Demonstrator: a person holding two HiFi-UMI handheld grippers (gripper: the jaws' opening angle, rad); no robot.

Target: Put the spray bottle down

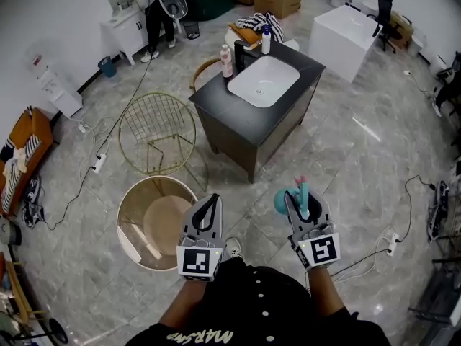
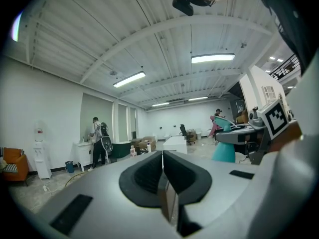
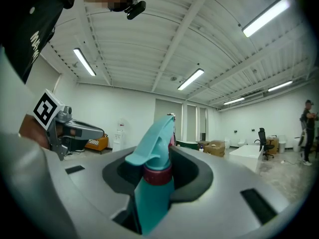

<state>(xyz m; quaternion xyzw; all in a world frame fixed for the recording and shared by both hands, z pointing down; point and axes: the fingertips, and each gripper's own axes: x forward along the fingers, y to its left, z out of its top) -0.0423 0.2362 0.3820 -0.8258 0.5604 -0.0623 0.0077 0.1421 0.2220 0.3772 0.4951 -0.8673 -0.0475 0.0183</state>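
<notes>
Head view: right gripper [image 1: 297, 199] clamps the teal plastic spray bottle [image 1: 281, 202] in the air above the grey marble floor [image 1: 360, 164]; setting it down is not yet done. Left gripper [image 1: 209, 206] has its jaws pressed together, empty.

I see the spray bottle [image 3: 149, 193] as smooth teal plastic with a dark red collar. The right gripper [image 1: 297, 200] shell looks matt grey plastic. Mid-frame, the floor [image 1: 360, 143] is glossy marbled tile, the wire chair [image 1: 157, 125] thin gold metal, and the basin [image 1: 263, 81] glossy white.

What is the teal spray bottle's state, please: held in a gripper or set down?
Held: the right gripper is closed on the neck of the teal spray bottle, whose body hangs in the air.
</notes>
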